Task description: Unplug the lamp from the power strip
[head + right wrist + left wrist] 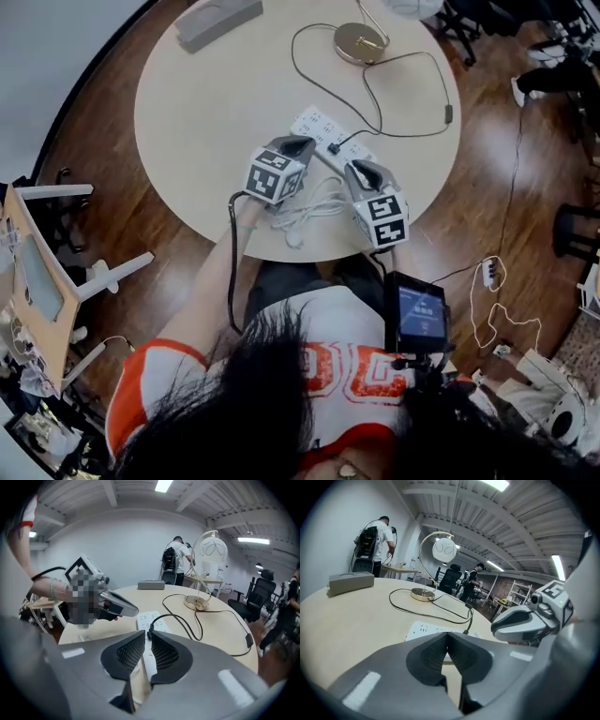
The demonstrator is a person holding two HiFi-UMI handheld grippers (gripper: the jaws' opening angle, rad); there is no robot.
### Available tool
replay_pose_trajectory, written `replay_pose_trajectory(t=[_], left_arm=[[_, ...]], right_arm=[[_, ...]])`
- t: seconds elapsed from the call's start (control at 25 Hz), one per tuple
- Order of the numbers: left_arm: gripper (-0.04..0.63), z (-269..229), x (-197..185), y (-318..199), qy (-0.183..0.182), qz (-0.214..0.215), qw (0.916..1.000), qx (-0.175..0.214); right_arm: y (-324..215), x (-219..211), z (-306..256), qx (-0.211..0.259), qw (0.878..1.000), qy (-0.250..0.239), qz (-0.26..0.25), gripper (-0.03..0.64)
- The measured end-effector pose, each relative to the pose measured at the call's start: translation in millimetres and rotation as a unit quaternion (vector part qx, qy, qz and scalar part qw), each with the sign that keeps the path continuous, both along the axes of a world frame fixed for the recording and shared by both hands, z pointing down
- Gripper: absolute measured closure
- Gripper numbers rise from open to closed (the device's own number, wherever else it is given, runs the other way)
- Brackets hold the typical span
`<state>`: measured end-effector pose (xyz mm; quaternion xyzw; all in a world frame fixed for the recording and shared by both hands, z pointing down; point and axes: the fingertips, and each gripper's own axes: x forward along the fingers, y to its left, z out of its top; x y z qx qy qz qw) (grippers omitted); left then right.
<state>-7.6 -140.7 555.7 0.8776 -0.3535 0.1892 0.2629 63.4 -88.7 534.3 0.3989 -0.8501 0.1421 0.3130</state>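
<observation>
White power strip [322, 131] flat on table [206, 122]; black plug [335, 147] seated in it; gold-based lamp [361, 42] upright beyond.

Round table [216, 112] on wooden floor [506, 216]

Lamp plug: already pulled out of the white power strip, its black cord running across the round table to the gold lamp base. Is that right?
Not quite. The lamp plug sits in the white power strip, not pulled out, as the right gripper view shows. Its black cord does run across the round table to the gold lamp base.
</observation>
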Motion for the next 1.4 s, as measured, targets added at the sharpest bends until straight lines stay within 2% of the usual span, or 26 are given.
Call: replay_pose_trajectory(t=[0.12, 0.24, 0.36, 0.44, 0.56, 0.64, 0.68, 0.76, 0.88, 1.0, 1.24, 1.4], left_arm=[[0.595, 9.4, 11.5, -10.1, -0.024, 0.016, 0.9994, -0.017], [0.595, 21.1, 26.3, -17.1, -0.063, 0.049, 0.9962, -0.035], [0.595, 39.3, 35.0, -16.7, -0.116, 0.086, 0.9873, -0.067], [0.595, 48.3, 34.6, -15.2, -0.135, 0.097, 0.9820, -0.091], [0.595, 49.1, 34.9, -15.3, -0.125, 0.099, 0.9801, -0.118], [0.595, 48.6, 35.6, -14.4, -0.132, 0.101, 0.9773, -0.132], [0.595, 48.5, 36.0, -14.7, -0.138, 0.103, 0.9755, -0.137], [0.595, 47.5, 36.9, -14.7, -0.143, 0.104, 0.9733, -0.146], [0.595, 44.0, 38.3, -12.3, -0.119, 0.097, 0.9757, -0.156], [0.595, 42.3, 37.1, -10.9, -0.101, 0.087, 0.9782, -0.159], [0.595, 44.9, 34.2, -13.7, -0.151, 0.088, 0.9753, -0.136], [0.595, 45.2, 35.0, -12.6, -0.149, 0.087, 0.9756, -0.136]], right_arm=[[-2.1, -5.1, 9.6, 0.010, 0.999, 0.040, -0.007, 0.561], [-7.4, -8.4, 22.7, -0.005, 0.999, 0.052, -0.011, 0.526], [-16.4, -11.9, 37.1, -0.025, 0.998, 0.058, -0.016, 0.509], [-23.1, -14.0, 45.0, -0.030, 0.997, 0.068, -0.021, 0.505], [-30.9, -18.9, 51.8, -0.033, 0.995, 0.083, -0.039, 0.505], [-31.9, -21.6, 53.6, -0.035, 0.993, 0.092, -0.058, 0.511], [-31.2, -22.1, 54.3, -0.038, 0.992, 0.095, -0.067, 0.538], [-29.6, -21.9, 54.1, -0.053, 0.992, 0.089, -0.072, 0.551], [-28.3, -21.7, 49.8, -0.067, 0.994, 0.062, -0.062, 0.560], [-26.2, -22.4, 47.5, -0.059, 0.995, 0.053, -0.056, 0.563], [-28.7, -22.4, 46.0, -0.057, 0.997, 0.031, -0.036, 0.566], [-26.0, -20.8, 46.1, -0.059, 0.998, 0.013, -0.020, 0.566]])
